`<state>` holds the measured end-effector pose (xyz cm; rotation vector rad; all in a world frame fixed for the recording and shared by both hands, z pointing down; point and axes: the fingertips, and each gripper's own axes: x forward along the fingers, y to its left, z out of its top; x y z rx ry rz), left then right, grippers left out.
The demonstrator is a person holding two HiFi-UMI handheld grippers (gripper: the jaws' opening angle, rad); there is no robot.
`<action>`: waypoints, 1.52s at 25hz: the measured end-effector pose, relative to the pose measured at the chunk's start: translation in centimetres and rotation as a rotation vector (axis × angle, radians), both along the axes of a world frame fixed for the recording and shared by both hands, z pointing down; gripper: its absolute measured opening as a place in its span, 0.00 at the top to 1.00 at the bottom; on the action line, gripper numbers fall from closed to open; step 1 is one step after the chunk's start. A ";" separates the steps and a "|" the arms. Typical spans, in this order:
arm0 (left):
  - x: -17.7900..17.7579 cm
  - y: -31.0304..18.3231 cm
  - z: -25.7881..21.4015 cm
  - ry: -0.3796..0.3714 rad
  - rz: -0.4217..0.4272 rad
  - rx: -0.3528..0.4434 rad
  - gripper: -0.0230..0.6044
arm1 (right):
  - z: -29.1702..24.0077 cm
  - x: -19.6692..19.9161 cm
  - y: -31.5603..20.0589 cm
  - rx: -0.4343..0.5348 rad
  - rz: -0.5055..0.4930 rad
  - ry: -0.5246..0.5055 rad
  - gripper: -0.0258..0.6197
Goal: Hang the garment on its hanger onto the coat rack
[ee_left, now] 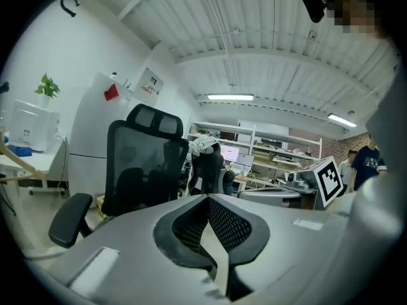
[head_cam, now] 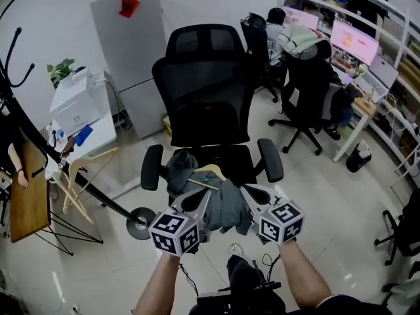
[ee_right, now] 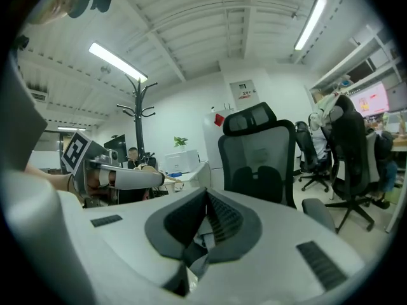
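Observation:
A dark grey-green garment [head_cam: 223, 205] lies bunched on the seat of a black office chair [head_cam: 207, 90], with a wooden hanger [head_cam: 209, 172] resting on top of it. Both grippers sit at the seat's front edge, on either side of a raised fold of the fabric. My left gripper [head_cam: 205, 199] is shut, and a pale strip of cloth shows between its pads [ee_left: 219, 230]. My right gripper [head_cam: 248, 195] is shut too, pinching creased grey fabric [ee_right: 198, 245]. The black coat rack [head_cam: 20, 113] leans across the far left; its top [ee_right: 138, 108] shows in the right gripper view.
Spare wooden hangers [head_cam: 85, 170] hang by the rack, whose round base [head_cam: 140, 220] stands just left of the chair. A white desk with a printer [head_cam: 77, 107] and a tall white cabinet [head_cam: 131, 38] stand behind. Other office chairs and desks with monitors [head_cam: 354, 41] fill the right.

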<state>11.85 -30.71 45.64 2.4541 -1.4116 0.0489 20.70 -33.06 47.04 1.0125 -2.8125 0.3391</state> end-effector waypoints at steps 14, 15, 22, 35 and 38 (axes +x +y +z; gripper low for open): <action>-2.3 -14.8 4.8 -0.033 -0.085 -0.089 0.99 | 5.8 -1.6 -14.7 -0.108 -0.075 0.097 0.89; -2.7 -15.3 5.4 -0.028 -0.086 -0.100 0.99 | 6.7 -1.8 -15.2 -0.127 -0.070 0.111 0.89; -4.1 -17.9 10.7 -0.017 -0.070 -0.184 0.99 | 15.3 -2.9 -17.7 -0.301 -0.072 0.154 0.74; -3.8 -18.8 25.3 -0.028 -0.068 -0.411 0.99 | 37.6 -3.1 -19.7 -0.668 -0.136 0.319 0.63; -3.4 -18.4 27.8 -0.020 -0.070 -0.453 0.99 | 40.3 -4.5 -19.5 -0.723 -0.185 0.343 0.63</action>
